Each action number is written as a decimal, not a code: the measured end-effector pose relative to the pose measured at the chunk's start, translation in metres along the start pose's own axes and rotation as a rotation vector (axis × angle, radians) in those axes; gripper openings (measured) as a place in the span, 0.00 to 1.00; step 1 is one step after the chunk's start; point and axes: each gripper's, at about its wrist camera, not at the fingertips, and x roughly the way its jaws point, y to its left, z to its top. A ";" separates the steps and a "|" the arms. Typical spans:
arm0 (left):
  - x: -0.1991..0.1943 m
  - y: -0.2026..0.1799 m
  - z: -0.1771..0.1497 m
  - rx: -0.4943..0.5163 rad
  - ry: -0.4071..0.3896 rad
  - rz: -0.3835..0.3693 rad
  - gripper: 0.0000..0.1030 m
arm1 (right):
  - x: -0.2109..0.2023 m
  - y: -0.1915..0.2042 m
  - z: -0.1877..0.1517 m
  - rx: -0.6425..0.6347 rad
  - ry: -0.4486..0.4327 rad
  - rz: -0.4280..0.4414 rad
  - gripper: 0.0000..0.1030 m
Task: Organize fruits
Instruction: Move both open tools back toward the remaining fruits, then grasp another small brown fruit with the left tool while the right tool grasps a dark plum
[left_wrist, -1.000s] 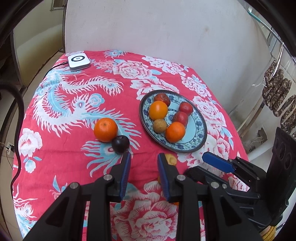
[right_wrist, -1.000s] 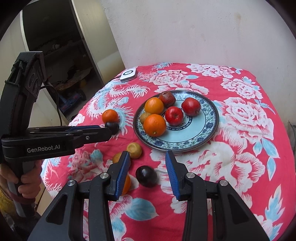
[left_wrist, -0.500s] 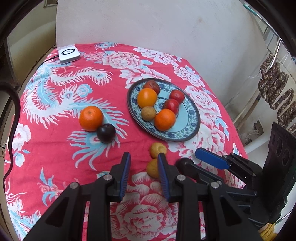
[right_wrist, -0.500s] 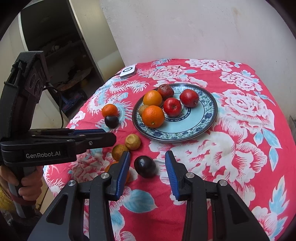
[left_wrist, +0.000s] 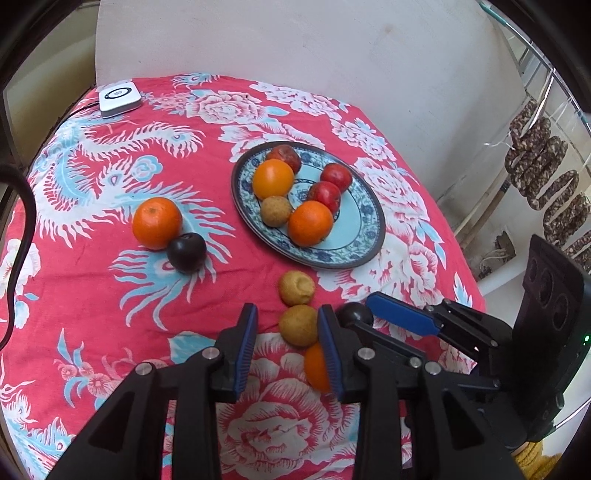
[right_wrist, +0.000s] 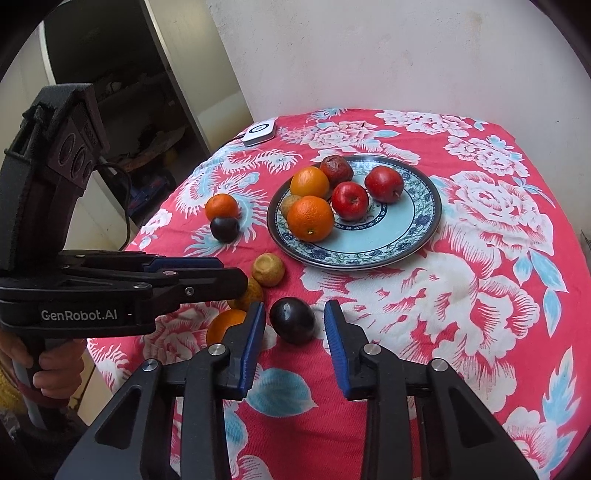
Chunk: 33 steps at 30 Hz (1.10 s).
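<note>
A blue-patterned plate (left_wrist: 354, 229) (right_wrist: 388, 229) holds two oranges, two red apples, a wrinkled dark red fruit and a tan fruit. My left gripper (left_wrist: 287, 314) is opening, with a tan fruit (left_wrist: 298, 325) between its tips, close against the right pad. An orange (left_wrist: 316, 365) lies half hidden behind that pad. A dented tan fruit (left_wrist: 296, 288) sits just beyond. My right gripper (right_wrist: 295, 306) is closing around a dark plum (right_wrist: 291, 319), with gaps on both sides. Further left lie an orange (left_wrist: 157, 222) and a second plum (left_wrist: 186, 252), touching.
A white device (left_wrist: 120, 98) (right_wrist: 259, 132) lies at the table's far corner, with a black cable (left_wrist: 22, 206) down the left side. A hand (right_wrist: 48, 373) grips the left gripper's handle. Dried sausages (left_wrist: 546, 173) hang off to the right. A wall backs the table.
My left gripper has drawn back from the orange and plum to the tan fruit, and its jaws have widened slightly. The right jaws have narrowed around the dark plum.
</note>
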 end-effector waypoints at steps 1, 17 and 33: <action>0.000 0.000 0.000 0.001 0.001 -0.003 0.34 | 0.001 0.000 0.000 0.000 0.004 -0.001 0.33; 0.006 -0.004 -0.002 0.018 0.026 -0.046 0.30 | 0.005 0.001 0.000 -0.007 0.012 0.009 0.27; -0.006 -0.007 0.000 0.028 -0.019 -0.055 0.22 | -0.006 -0.005 0.001 0.031 -0.017 0.031 0.27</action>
